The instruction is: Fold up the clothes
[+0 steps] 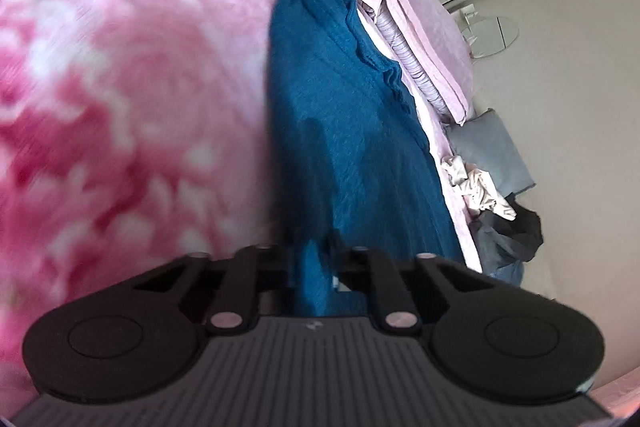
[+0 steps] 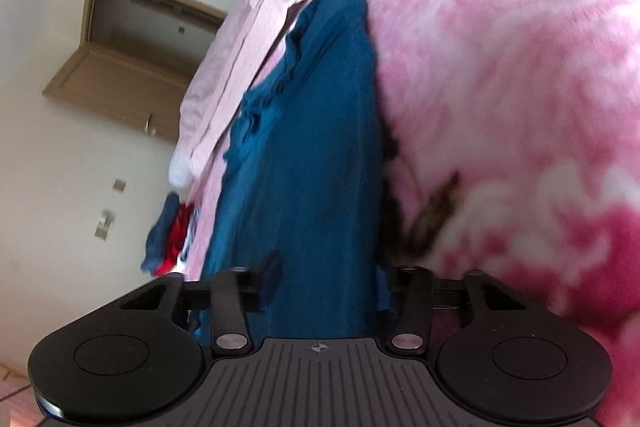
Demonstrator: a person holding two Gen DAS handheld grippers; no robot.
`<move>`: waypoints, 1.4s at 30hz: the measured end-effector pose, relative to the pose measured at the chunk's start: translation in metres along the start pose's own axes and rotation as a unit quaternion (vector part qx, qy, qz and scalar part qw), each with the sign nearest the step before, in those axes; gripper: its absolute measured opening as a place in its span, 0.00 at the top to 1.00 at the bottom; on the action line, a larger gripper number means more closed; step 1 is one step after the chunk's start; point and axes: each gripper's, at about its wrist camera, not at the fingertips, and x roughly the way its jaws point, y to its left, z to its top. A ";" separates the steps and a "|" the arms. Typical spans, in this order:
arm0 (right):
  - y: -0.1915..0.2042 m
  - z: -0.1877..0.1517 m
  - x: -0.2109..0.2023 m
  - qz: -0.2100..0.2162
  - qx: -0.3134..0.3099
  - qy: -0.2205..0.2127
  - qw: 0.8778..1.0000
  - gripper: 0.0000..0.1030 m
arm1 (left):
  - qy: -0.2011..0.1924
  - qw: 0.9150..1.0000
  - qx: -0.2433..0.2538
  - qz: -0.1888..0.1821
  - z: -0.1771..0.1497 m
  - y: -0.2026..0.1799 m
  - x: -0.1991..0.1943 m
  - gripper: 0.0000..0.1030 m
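Nearest in the left wrist view, the left gripper (image 1: pixel 314 259) has its black fingers drawn in close on a bunched edge of the teal-blue knitted garment (image 1: pixel 340 131), which passes between them. In the right wrist view the right gripper (image 2: pixel 326 281) stands with its jaws set wider, a broad band of the same garment (image 2: pixel 304 167) running between them; the cloth touches both inner faces, but whether it is truly clamped cannot be told. From both grippers the garment stretches away toward the far end of the bed, lying on the fluffy pink and white floral blanket (image 1: pixel 120 99), which fills the left of the left view and the right of the right view (image 2: pixel 500 87). Just beyond the garment's far edge lie pale pink folded bed linens (image 1: pixel 424 39). Farther off, at the bed's edge, sit a grey-blue pillow (image 1: pixel 492 151) and a crumpled white cloth (image 1: pixel 476 187), with a dark heap of clothes (image 1: pixel 516 231) beside them. In the right view, a red and blue pile of clothes (image 2: pixel 168 243) lies at the left, and a wooden door (image 2: pixel 120 91) stands in the far white wall.
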 end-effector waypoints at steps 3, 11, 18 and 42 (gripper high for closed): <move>-0.010 -0.007 -0.005 0.008 0.016 0.001 1.000 0.75 | 0.003 1.000 -0.018 -0.008 0.001 0.005 0.003 0.92; -0.003 -0.011 -0.004 -0.033 0.026 -0.016 0.999 0.93 | 0.003 1.000 -0.013 0.005 0.012 -0.004 0.010 0.95; 0.019 -0.019 -0.021 -0.039 0.009 -0.041 0.998 0.94 | -0.036 0.999 -0.011 -0.001 0.001 -0.005 -0.023 0.96; 0.089 -0.162 -0.123 0.010 -0.006 -0.077 0.997 0.94 | -0.076 0.996 0.006 -0.039 -0.129 -0.030 -0.185 0.96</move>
